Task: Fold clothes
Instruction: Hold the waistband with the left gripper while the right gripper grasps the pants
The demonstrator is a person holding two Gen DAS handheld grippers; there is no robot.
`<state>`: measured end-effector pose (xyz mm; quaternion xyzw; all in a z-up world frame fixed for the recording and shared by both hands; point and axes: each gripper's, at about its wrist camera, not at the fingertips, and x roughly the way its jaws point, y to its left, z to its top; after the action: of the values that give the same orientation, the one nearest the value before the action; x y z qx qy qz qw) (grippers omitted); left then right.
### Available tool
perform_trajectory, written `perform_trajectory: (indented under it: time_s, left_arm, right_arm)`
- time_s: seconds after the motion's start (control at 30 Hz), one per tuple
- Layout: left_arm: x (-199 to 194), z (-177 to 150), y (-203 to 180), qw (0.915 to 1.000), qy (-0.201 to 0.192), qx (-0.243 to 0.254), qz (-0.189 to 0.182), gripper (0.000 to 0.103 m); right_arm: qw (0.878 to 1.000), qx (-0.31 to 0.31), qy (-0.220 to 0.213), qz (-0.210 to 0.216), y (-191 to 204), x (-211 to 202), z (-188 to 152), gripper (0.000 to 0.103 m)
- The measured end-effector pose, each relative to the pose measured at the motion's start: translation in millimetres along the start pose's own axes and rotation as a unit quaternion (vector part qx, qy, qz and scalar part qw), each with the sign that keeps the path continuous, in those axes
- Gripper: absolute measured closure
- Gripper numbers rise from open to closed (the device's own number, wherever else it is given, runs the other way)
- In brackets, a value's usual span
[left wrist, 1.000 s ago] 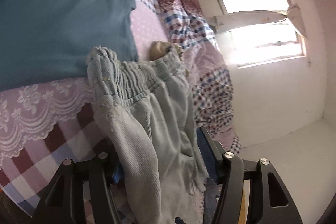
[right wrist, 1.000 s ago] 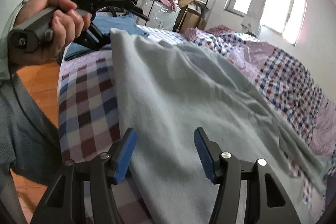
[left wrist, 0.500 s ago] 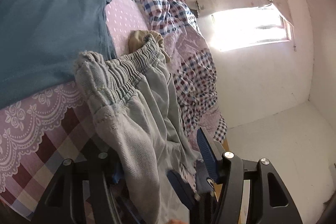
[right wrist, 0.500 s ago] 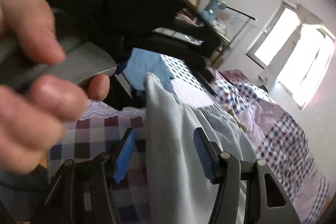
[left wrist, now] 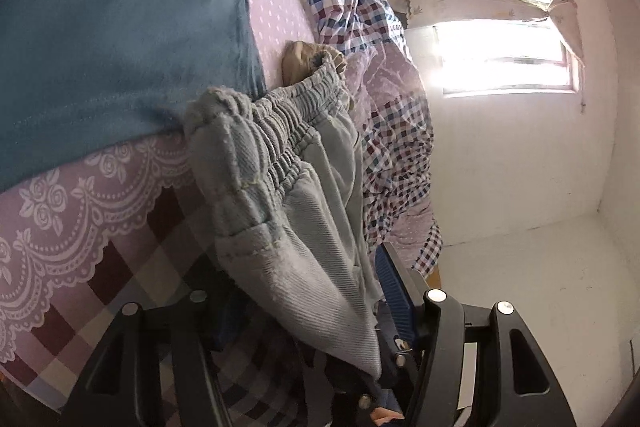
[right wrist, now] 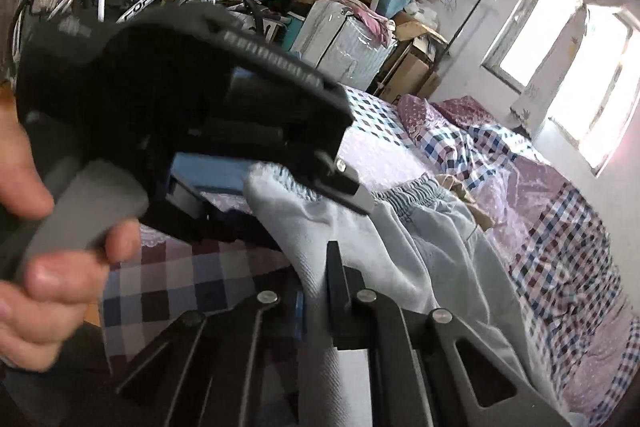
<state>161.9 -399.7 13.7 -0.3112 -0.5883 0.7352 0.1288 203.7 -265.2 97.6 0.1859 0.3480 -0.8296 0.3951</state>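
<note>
While a checked bedspread (left wrist: 120, 291) of maroon, cream and navy squares, edged with pale lace, covers the bed, a smooth blue garment (left wrist: 120, 27) lies flat at its head end. Pale grey ribbed-cotton trousers (left wrist: 296, 227), their elastic waistband gathered in tight ruffles, drape across the bedspread just beside the blue garment. The right gripper (right wrist: 314, 291) has its blue-padded jaws pinched nearly together on a fold of the trousers. The left gripper (left wrist: 304, 311) stands wide apart, trouser cloth hanging between its fingers; whether it grips cannot be told. A hand (right wrist: 44, 279) clasps its grey handle. A crumpled tan cloth (left wrist: 298, 61) lies beyond the waistband.
</note>
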Motion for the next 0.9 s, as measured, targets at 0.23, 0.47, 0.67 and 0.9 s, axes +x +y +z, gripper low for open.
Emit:
perform_trajectory:
  time_s: [0.23, 0.47, 0.67, 0.9]
  left_arm:
    - [-2, 2, 6, 0.9994, -0.01, -0.018, 0.028, 0.016]
    - [-3, 7, 13, 0.9985, -0.031, -0.044, 0.0, 0.016]
    - [11, 7, 0, 0.9994, -0.031, -0.01, 0.009, 0.027]
    - [11, 13, 12, 0.9956, -0.06, -0.013, 0.071, 0.079]
  right_arm:
    - [0.997, 0.065, 0.0, 0.043, -30, -9, 8, 0.095]
    - [0.997, 0.054, -0.002, 0.047, -21, -17, 7, 0.095]
    - [0.998, 0.047, 0.002, 0.042, -3, -16, 0, 0.095]
    - [0.998, 0.065, 0.001, 0.02, 11, -29, -24, 0.088]
